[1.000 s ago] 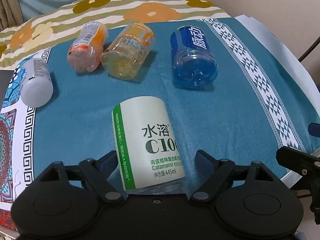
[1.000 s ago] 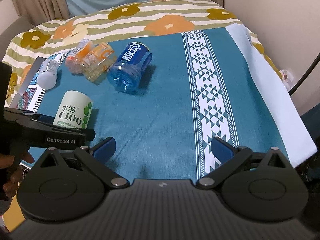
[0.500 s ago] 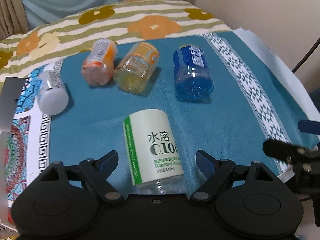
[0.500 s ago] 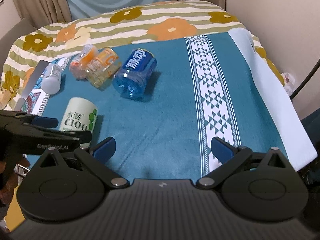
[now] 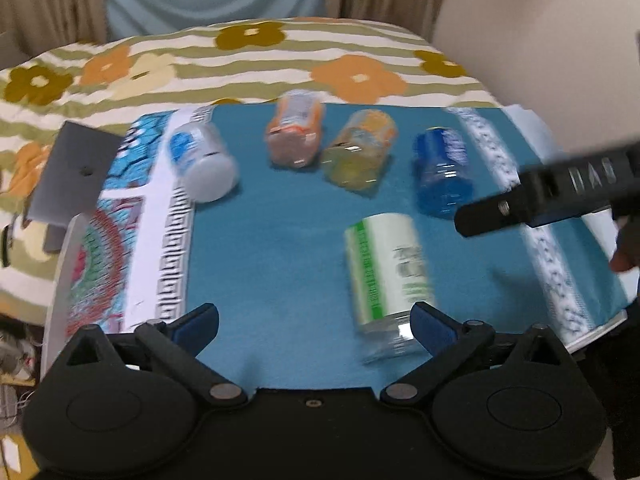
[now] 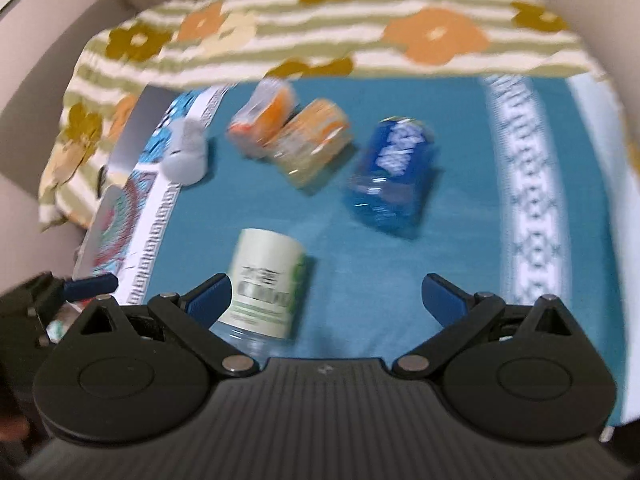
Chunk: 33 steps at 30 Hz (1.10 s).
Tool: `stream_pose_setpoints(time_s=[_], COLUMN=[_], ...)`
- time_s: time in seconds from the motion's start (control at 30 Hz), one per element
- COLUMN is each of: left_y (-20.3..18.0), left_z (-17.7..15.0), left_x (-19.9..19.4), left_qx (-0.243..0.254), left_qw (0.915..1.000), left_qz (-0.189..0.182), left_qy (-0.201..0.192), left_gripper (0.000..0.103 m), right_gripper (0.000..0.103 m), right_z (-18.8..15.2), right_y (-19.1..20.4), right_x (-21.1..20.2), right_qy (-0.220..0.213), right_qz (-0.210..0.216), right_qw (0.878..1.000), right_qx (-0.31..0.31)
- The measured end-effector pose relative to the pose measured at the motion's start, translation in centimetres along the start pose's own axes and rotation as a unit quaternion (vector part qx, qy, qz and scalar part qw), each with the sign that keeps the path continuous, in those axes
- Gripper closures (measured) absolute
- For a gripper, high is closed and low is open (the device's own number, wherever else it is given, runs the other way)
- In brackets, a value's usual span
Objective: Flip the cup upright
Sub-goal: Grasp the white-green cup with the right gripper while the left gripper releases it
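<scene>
A white-and-green labelled cup (image 5: 386, 276) made from a cut bottle lies on its side on the teal cloth (image 5: 272, 248). It also shows in the right wrist view (image 6: 266, 284). My left gripper (image 5: 314, 322) is open and empty, with the cup by its right finger. My right gripper (image 6: 326, 296) is open and empty, with the cup by its left finger. The right gripper's body (image 5: 560, 188) shows at the right of the left wrist view. Both views are blurred.
Several other cut-bottle cups lie on their sides farther back: a blue one (image 5: 442, 172), a yellow one (image 5: 360, 156), an orange one (image 5: 296, 136) and a white one (image 5: 204, 160). A floral striped blanket (image 5: 248, 64) lies behind. A patterned mat (image 5: 120, 248) lies left.
Both grippers have pulled back and shifted left. The white-and-green cup, earlier between my left fingers, now sits by the right finger. The right gripper now faces that cup.
</scene>
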<state>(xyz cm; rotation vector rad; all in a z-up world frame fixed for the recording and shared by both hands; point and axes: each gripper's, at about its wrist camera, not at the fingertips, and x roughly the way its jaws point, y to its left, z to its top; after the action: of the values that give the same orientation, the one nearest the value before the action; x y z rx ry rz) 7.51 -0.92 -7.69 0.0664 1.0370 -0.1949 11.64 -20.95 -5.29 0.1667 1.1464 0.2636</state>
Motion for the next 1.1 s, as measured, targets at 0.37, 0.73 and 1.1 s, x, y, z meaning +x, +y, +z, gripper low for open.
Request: stream_pose_setpoints(time_s=[0.37,0.73,1.1], left_y=[6.2,7.5,7.8], left_z=[-1.5,-1.3,-1.2], left_x=[1.2,2.7,2.9], left_qx=[-0.059,-0.062,-0.068], left_qw=[0.9979,0.9971,0.9966], left_qz=[0.008,-0.007,-0.010], left_qy=[0.025,0.043,0.045], left_gripper=[0.000,0.000,0.000], right_gripper=[0.000,0.017,0.030], right_z=[3.6,3.8,3.5], right_y=[1.7,0.3,-0.3], right_x=[8.6,11.6,11.7], right_qy=[0.121,0.155,0.150], right_qz=[0.047,0.052,0.066], right_qw=[0.987,0.974,0.973], right_qx=[0.095,0.159,0.162])
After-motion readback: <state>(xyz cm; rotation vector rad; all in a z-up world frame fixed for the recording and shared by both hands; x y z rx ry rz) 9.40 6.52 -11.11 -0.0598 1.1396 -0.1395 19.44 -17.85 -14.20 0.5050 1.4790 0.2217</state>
